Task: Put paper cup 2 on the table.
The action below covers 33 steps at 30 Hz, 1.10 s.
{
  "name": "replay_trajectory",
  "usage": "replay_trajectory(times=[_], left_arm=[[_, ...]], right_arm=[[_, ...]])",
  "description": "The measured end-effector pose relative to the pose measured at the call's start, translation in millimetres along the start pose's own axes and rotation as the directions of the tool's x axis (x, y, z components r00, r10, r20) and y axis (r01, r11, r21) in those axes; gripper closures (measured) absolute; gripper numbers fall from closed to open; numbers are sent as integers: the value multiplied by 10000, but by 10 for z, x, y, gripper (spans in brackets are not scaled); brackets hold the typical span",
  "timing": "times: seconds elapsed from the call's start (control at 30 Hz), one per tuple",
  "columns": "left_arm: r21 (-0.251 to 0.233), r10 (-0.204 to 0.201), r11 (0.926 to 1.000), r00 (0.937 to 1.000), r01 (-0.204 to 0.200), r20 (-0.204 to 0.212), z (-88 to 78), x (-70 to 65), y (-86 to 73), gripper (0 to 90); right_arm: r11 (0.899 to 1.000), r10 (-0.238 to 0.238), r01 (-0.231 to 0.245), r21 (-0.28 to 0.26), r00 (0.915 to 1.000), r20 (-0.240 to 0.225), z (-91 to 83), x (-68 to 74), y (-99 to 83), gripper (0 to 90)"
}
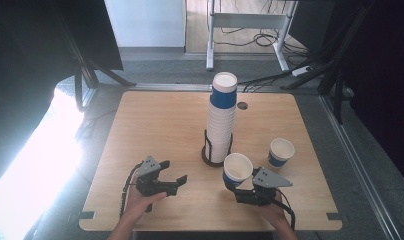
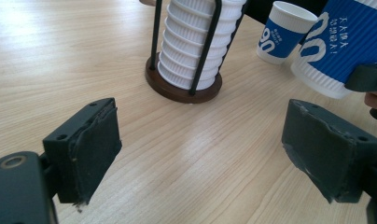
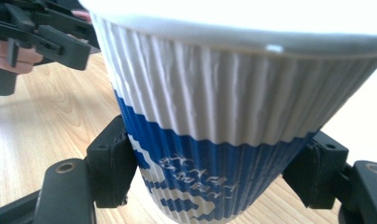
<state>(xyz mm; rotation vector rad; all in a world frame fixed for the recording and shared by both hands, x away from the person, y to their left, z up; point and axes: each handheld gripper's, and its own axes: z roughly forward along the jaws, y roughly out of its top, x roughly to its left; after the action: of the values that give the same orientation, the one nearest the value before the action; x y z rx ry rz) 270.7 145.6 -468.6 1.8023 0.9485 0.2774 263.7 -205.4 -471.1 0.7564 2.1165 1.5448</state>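
Observation:
A white-and-blue ribbed paper cup is held upright just above the table, with my right gripper shut on its lower blue band. The same cup appears at the upper right of the left gripper view. My left gripper hovers low over bare wood at the front left, open with nothing between its pads. It also shows at the top left of the right gripper view as the left gripper. A tall stack of cups stands in a black wire holder mid-table.
A second loose cup stands upright to the right of the stack. The holder's round brown base sits on the wooden table. A cable hole lies near the far edge. Table legs and cables are on the floor beyond.

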Motion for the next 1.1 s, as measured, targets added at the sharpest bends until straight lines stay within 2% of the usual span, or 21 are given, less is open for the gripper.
replay_trajectory(times=[0.1, 0.27, 0.37, 0.53, 0.8, 1.1], left_arm=[[22, -93, 10000, 10000, 93, 3, 2, 10, 8, 122], [198, -18, 9998, 10000, 18, 1, 39, -10, -5, 126], [260, -43, 9997, 10000, 43, -13, 50, -18, -21, 128], [328, -34, 9995, 10000, 35, -38, 69, -21, -21, 130], [149, 90, 9998, 9999, -88, -96, -8, -20, 7, 134], [203, 106, 9997, 9999, -103, -107, -21, -15, -5, 135]], right_arm=[[10000, 43, -44, 79, 9999, 135, -30, -40, -27, 269], [9998, 59, -67, 187, 9990, 436, -59, -118, -65, 269], [9993, 2, -31, 376, 9970, 772, -83, -155, -87, 269], [9990, 19, -64, 440, 9949, 1011, -122, -199, -128, 269], [9981, 203, -284, 538, 9892, 1452, -230, -271, -171, 269], [9901, 339, -605, 1264, 9787, 2024, -216, -354, -273, 270]])
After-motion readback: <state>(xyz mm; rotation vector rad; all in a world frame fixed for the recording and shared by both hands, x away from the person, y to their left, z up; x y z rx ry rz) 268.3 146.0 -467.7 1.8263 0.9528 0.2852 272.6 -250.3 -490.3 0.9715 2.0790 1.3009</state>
